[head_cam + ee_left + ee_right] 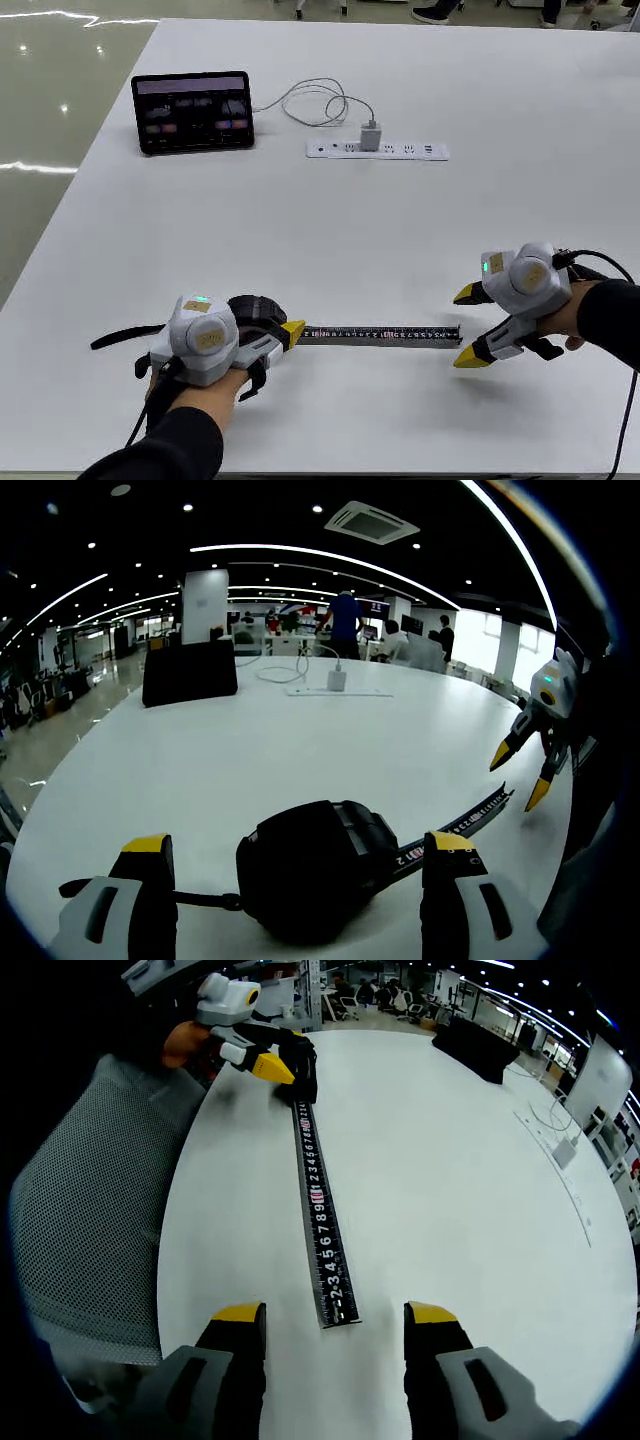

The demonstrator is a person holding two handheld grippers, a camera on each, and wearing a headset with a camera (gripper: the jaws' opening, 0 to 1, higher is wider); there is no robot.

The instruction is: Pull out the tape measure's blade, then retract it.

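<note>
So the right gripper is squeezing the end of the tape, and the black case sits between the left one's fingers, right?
No. The right gripper has its fingers open; the end of the tape lies on the table between them, touching neither, as the right gripper view shows. The black case does sit between the fingers of the left gripper.

The blade (380,335) lies on the table (400,230), tablet (192,110) behind.

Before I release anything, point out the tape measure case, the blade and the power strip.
tape measure case (315,865), left gripper view, top of the black housing.
blade (337,1312), right gripper view, its free end.
power strip (422,151), head view, bare white top face.
</note>
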